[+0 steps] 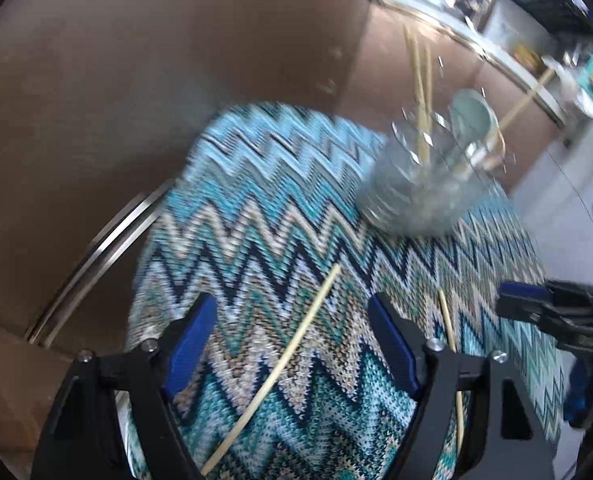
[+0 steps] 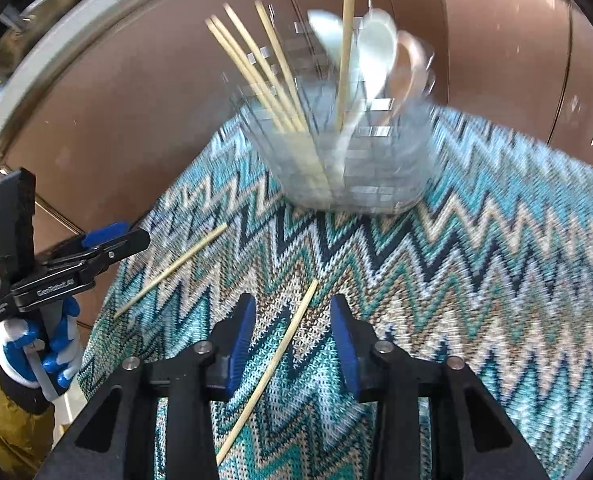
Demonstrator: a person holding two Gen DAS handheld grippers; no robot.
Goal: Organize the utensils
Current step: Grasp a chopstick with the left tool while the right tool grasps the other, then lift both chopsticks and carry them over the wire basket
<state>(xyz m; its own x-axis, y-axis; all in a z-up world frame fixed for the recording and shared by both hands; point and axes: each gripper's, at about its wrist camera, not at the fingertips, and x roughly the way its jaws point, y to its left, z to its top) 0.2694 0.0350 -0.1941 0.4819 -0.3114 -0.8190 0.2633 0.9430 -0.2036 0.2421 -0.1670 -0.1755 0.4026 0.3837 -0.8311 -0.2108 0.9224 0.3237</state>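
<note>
A clear glass holder [image 1: 420, 188] [image 2: 348, 160] stands at the far end of a zigzag knit mat [image 1: 256, 220] [image 2: 476, 260]. It holds several chopsticks [image 2: 256, 68] and white spoons [image 2: 376, 48]. Two loose chopsticks lie on the mat. My left gripper [image 1: 292, 312] is open and hangs over one chopstick [image 1: 272, 372] [image 2: 172, 268], which runs between its blue pads without touching them. My right gripper [image 2: 292, 308] is open too, its jaws narrower, with the other chopstick [image 2: 272, 364] [image 1: 446, 320] lying between its pads. Each gripper shows in the other's view: right [image 1: 508, 300], left [image 2: 136, 236].
The mat lies on a round brown table [image 1: 96, 120] with a metal band [image 1: 96, 260] near its edge. A blue and white gloved hand [image 2: 36, 360] holds the left gripper. A cluttered counter [image 1: 536, 40] runs behind the table. Both views are blurred.
</note>
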